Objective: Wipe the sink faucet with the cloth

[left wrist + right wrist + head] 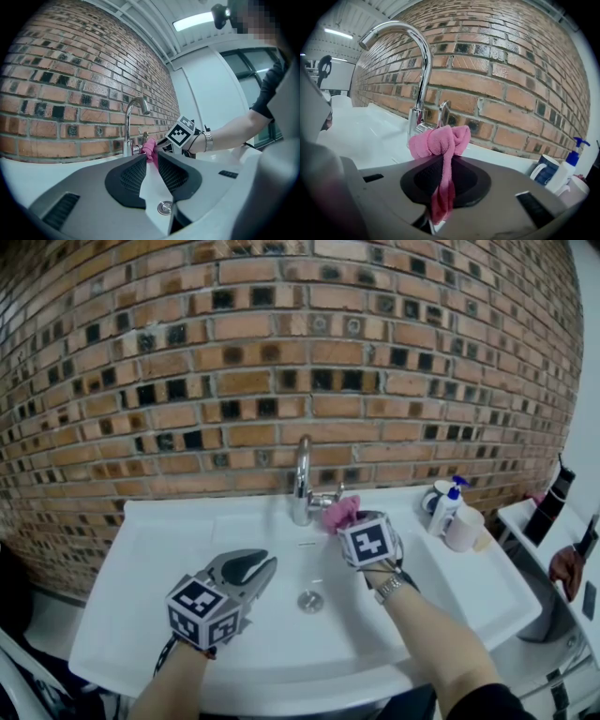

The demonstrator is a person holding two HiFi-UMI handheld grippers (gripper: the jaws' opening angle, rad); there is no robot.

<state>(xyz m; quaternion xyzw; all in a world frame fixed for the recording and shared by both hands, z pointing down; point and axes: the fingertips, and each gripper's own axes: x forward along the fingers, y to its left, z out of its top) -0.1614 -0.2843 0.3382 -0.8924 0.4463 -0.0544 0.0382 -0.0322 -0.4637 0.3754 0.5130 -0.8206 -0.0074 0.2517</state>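
Pink cloth is pinched between the closed jaws of the right gripper. Its bunched end stands proud of the tips as a soft pad, so that fabric rather than plastic meets the metal. Just ahead of this gripper, slightly to its left, rises the chrome faucet; the wad sits by its base and lever, though contact cannot be confirmed. Farther back, over the basin of the white sink, the left gripper hovers with jaws narrowly apart and empty, probably held clear of the wiping stroke. To the right gripper's right, a soap dispenser and mug stand on the sink's rim, well apart from the work.
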